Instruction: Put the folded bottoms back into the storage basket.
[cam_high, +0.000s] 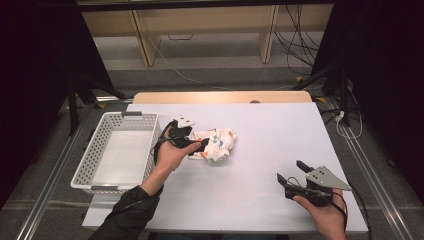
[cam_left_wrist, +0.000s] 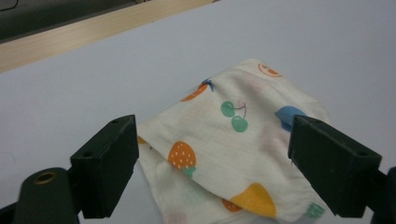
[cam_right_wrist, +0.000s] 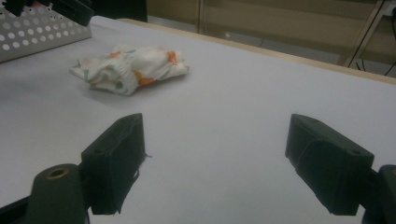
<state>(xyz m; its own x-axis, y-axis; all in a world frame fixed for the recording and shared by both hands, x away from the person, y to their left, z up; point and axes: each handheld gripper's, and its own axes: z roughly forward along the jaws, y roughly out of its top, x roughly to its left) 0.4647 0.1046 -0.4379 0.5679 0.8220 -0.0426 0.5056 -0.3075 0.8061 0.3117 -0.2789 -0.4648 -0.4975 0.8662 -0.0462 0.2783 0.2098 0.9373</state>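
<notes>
A crumpled white cloth with a fruit print (cam_high: 216, 144) lies near the middle of the white table (cam_high: 260, 125). My left gripper (cam_high: 200, 144) sits at the cloth's left edge, open, its jaws spread either side of the cloth (cam_left_wrist: 219, 149) in the left gripper view; nothing is gripped. My right gripper (cam_high: 291, 172) is held near the table's front right corner, open and empty. In the right gripper view the cloth (cam_right_wrist: 128, 67) lies far ahead to the left, beyond the spread jaws (cam_right_wrist: 212, 163).
A white perforated plastic basket (cam_high: 95, 155) stands at the table's left edge, beside the left hand; its corner (cam_right_wrist: 37, 32) appears in the right gripper view. A wooden strip (cam_high: 220, 97) borders the table's far edge. Shelving legs and cables lie on the floor beyond.
</notes>
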